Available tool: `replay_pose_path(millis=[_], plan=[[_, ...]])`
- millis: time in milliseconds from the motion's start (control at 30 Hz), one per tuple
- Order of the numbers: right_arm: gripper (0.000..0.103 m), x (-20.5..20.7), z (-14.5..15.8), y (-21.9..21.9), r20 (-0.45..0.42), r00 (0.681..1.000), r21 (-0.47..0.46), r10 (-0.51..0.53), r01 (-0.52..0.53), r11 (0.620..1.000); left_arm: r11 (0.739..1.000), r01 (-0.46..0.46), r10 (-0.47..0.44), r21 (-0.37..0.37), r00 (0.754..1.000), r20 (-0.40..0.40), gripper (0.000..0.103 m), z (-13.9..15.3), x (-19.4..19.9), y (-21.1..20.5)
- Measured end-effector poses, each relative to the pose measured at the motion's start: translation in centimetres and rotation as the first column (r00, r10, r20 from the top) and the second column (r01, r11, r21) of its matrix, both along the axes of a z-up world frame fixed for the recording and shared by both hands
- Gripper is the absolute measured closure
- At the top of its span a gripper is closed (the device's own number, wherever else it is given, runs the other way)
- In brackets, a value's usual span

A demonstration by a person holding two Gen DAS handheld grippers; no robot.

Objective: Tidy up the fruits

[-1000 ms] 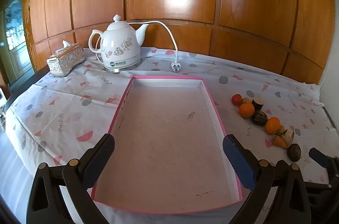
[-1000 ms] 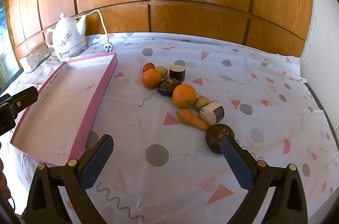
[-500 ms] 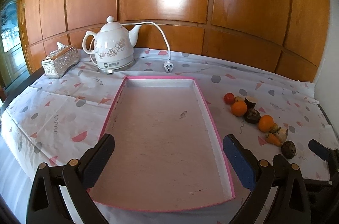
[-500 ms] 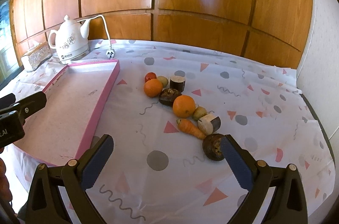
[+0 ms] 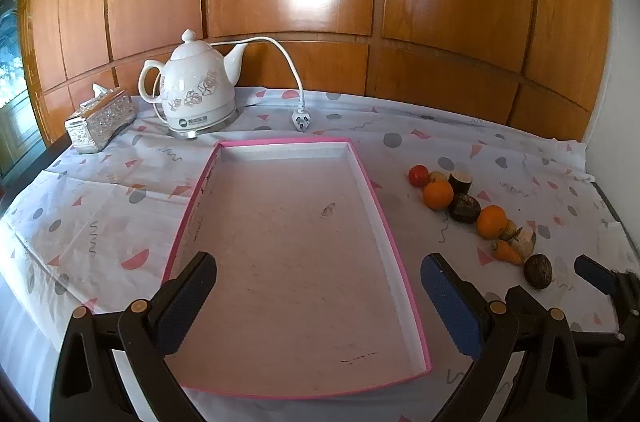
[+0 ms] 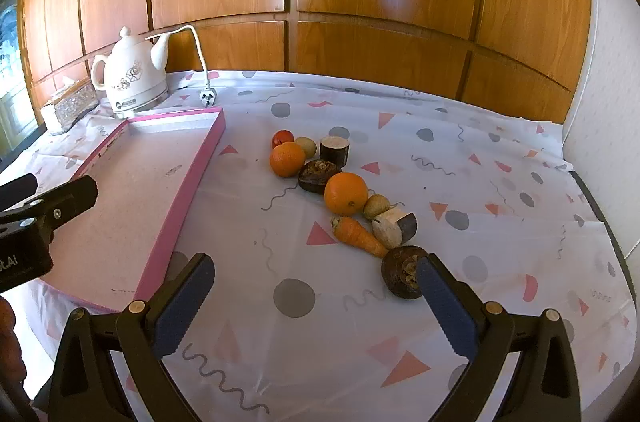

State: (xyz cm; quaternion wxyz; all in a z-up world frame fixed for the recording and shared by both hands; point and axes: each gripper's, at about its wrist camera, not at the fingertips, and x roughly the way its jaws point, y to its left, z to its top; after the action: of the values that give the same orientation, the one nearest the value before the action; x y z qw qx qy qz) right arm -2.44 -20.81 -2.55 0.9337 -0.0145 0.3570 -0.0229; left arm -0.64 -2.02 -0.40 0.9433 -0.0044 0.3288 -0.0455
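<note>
Left tongs (image 5: 318, 286) gaped, unladen, over pink tray (image 5: 394, 250) on bench; fruits (image 5: 476, 212) well apart, rightward. Right tongs (image 6: 314, 288) gaped, unladen; dark fruit (image 6: 400, 276) beside right pad; clumsy reach likely knocked carrot (image 6: 356, 231), sent oranges (image 6: 346, 193) rolling.

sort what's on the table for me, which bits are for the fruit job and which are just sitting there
For the job: pink tray, two oranges, red tomato, carrot, the other pieces in that row, both open grippers.

Just lying about: white kettle with its plug, tissue box.
</note>
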Motion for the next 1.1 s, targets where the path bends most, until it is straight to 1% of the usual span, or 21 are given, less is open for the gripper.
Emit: replay_pose_path(millis=[333,567,633,700,733,800,867,900,967,1100], plan=[[0.000,-0.3,0.0,-1.0,-0.006,1.000,-0.002,-0.014,0.014,1.000,1.000,0.024,-0.024,0.007,1.000,0.003,0.000,0.0,0.1,-0.7],[0.001,-0.6,-0.1,-2.9,-0.020,0.999,0.015,-0.029,0.029,0.999,0.998,0.061,-0.061,0.011,0.998,-0.002,0.000,-0.2,0.0,-1.5],[0.007,-0.8,-0.3,-3.8,-0.035,0.999,0.037,-0.018,0.020,0.999,0.997,0.079,-0.079,0.003,0.997,-0.007,0.000,-0.3,0.0,-1.6],[0.015,-1.0,-0.7,-5.3,-0.065,0.997,0.073,-0.037,0.041,0.997,0.995,0.104,-0.104,-0.010,0.994,-0.013,0.000,-0.4,0.0,-1.8],[0.017,-1.2,-1.0,-6.1,-0.080,0.996,0.094,-0.046,0.054,0.994,0.992,0.122,-0.122,-0.023,0.992,-0.017,0.000,-0.5,0.0,-1.9],[0.028,-1.5,-1.4,-7.4,-0.099,0.993,0.122,-0.067,0.079,0.989,0.984,0.167,-0.168,-0.058,0.985,-0.023,0.000,-0.5,-0.1,-2.1],[0.033,-1.9,-1.9,-8.7,-0.118,0.989,0.148,-0.084,0.101,0.984,0.973,0.211,-0.214,-0.092,0.977,-0.026,0.000,-0.6,-0.1,-2.5],[0.038,-2.0,-2.1,-9.1,-0.126,0.988,0.156,-0.088,0.108,0.982,0.969,0.226,-0.230,-0.096,0.973,-0.028,0.000,-0.6,-0.2,-2.8],[0.044,-2.0,-2.5,-9.9,-0.137,0.986,0.180,-0.096,0.121,0.976,0.966,0.244,-0.247,-0.088,0.968,-0.033,0.000,-0.6,-0.3,-3.4],[0.045,-1.2,-2.6,-10.3,-0.130,0.989,0.199,-0.076,0.101,0.975,0.960,0.269,-0.272,-0.071,0.962,-0.035,0.000,-0.7,-0.5,-4.2]])
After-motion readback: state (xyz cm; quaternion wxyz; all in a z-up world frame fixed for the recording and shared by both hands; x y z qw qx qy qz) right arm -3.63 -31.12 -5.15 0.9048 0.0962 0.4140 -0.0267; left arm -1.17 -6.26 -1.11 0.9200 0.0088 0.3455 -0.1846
